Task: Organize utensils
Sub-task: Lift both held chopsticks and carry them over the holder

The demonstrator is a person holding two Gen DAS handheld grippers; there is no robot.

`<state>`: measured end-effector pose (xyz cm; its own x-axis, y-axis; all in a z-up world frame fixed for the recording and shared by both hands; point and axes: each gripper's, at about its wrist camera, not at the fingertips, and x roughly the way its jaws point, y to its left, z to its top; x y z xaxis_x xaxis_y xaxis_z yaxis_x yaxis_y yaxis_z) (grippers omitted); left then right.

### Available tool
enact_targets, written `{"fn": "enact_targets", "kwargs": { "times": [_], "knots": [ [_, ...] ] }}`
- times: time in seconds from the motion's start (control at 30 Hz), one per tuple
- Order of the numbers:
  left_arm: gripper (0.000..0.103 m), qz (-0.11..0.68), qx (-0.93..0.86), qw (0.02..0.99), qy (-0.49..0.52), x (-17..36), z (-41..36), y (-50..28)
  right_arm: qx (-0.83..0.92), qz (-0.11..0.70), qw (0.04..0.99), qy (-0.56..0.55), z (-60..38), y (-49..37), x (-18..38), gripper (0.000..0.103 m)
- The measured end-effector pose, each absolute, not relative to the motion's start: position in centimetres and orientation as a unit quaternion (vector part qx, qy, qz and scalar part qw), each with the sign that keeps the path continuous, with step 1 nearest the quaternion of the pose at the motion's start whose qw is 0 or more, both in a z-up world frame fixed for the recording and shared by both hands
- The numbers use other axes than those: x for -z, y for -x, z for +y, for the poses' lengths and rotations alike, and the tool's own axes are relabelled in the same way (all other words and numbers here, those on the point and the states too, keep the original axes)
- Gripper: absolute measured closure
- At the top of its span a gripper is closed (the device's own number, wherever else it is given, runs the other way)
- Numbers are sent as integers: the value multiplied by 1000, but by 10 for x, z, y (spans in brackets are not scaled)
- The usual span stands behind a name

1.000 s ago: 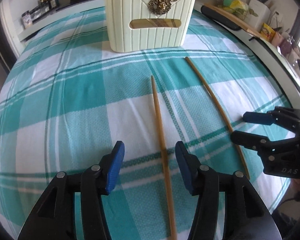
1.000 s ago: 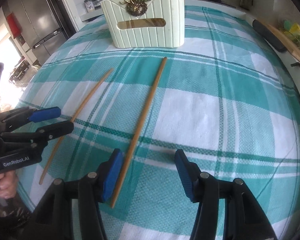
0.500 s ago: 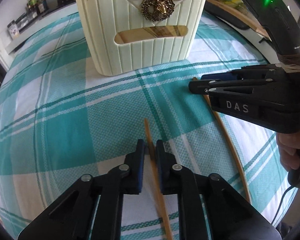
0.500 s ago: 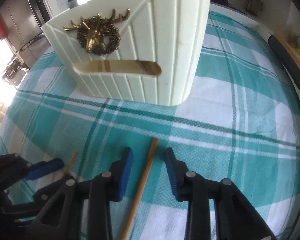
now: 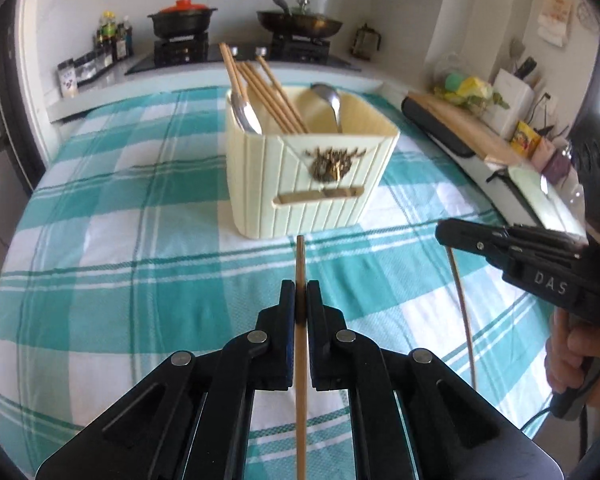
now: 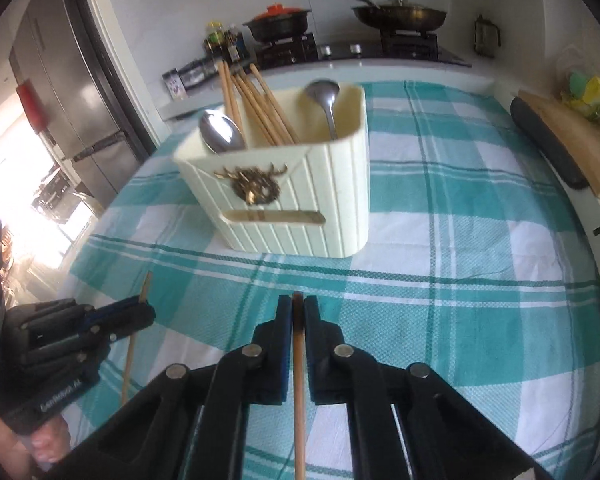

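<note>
Two thin wooden chopsticks, one pinched in my left gripper (image 5: 299, 300), one (image 6: 298, 360) in my right gripper (image 6: 297, 312), fingers just closed, near cream ribbed plastic utensil holder (image 5: 300, 184)

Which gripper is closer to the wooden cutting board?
Right. The right gripper is on the side of the table toward the cutting board; the left gripper is farther across, with the right one between. Each pinches a chopstick.

A table under a teal-and-white checked cloth (image 5: 148, 272) fills the frame; a cream ribbed plastic utensil holder (image 5: 308, 176) stands on it at upper centre.
</note>
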<state>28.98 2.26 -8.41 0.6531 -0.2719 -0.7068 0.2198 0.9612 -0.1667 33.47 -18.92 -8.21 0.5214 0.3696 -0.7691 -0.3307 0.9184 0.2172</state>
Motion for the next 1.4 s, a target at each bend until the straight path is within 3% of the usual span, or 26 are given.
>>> {"fn": "enact_targets", "kwargs": {
  "times": [0.23,0.47,1.4],
  "knots": [
    [99,324,142,934,46,29,39,-253,-219,354,909,-29,-208,-272,8,97],
    [99,298,153,940,60,13,44,-236,-219,312,924,-27,-223,-237,-22,97],
    [100,277,177,941,78,-24,51,-234,-213,254,943,-42,-240,-231,-57,97]
  ]
}}
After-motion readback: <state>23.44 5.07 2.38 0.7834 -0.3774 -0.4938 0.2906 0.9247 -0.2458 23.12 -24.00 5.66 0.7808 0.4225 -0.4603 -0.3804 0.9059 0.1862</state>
